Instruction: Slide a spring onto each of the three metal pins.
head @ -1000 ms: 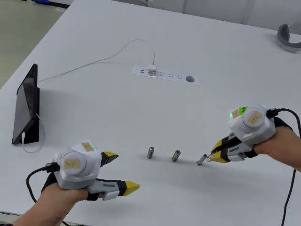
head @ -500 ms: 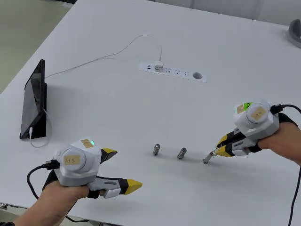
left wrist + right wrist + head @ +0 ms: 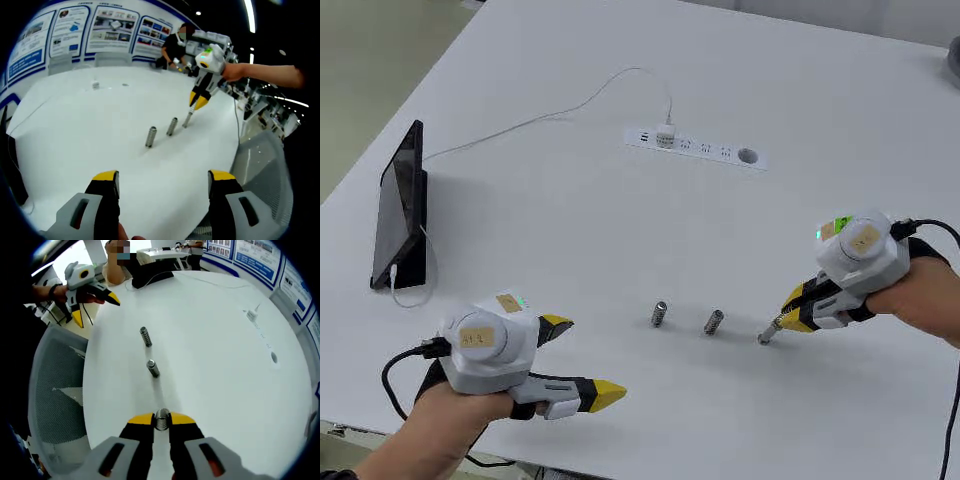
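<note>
Three small metal pins stand in a row on the white table. The left pin (image 3: 659, 313) and middle pin (image 3: 713, 321) each carry a spring. My right gripper (image 3: 792, 316) is shut on a spring (image 3: 161, 419) at the top of the tilted third pin (image 3: 765, 335). From the right gripper view the two sprung pins (image 3: 153, 368) (image 3: 145, 336) line up beyond the jaws. My left gripper (image 3: 582, 358) is held open with nothing in it, near the front edge, left of the row; its view faces the pins (image 3: 151, 136) and the right gripper (image 3: 199, 100).
A white power strip (image 3: 690, 147) with a plugged cable (image 3: 520, 125) lies at the back. A dark tablet (image 3: 400, 205) stands at the table's left edge. A mesh chair (image 3: 55, 390) is beside the table's front edge.
The head camera has shifted. My right gripper stays on the spring at the third pin, tips slightly higher over it. The left gripper holds still, open.
</note>
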A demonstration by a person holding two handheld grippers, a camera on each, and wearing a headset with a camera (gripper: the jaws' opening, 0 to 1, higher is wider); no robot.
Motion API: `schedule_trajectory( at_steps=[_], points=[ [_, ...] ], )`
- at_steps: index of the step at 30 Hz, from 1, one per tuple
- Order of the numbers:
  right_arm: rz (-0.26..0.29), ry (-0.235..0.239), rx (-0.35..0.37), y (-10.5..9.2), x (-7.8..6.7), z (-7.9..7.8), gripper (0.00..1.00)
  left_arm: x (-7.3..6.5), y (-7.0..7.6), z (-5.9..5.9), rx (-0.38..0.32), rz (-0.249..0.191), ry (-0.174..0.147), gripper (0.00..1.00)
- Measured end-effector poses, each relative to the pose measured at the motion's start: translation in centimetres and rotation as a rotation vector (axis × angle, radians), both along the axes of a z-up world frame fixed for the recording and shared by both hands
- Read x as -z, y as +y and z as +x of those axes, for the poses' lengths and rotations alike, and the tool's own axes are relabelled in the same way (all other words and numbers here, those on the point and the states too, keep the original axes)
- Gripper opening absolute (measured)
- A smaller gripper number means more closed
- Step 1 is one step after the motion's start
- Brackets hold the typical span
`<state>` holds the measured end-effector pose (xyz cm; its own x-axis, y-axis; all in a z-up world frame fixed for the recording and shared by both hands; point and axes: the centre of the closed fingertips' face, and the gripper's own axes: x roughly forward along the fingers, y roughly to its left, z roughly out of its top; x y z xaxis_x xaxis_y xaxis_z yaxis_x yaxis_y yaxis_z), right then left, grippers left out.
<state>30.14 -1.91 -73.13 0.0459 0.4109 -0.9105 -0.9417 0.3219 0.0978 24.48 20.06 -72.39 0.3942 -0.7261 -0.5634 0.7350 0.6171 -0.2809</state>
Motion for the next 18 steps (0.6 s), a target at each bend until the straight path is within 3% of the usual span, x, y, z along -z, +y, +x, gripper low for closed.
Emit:
schedule_trajectory(
  at_steps=[18],
  points=[
    [-0.021,0.003,-0.027,0.1,2.5,0.3,0.13,0.1,0.4,0.0,-0.007,0.001,0.006,0.73]
  ],
)
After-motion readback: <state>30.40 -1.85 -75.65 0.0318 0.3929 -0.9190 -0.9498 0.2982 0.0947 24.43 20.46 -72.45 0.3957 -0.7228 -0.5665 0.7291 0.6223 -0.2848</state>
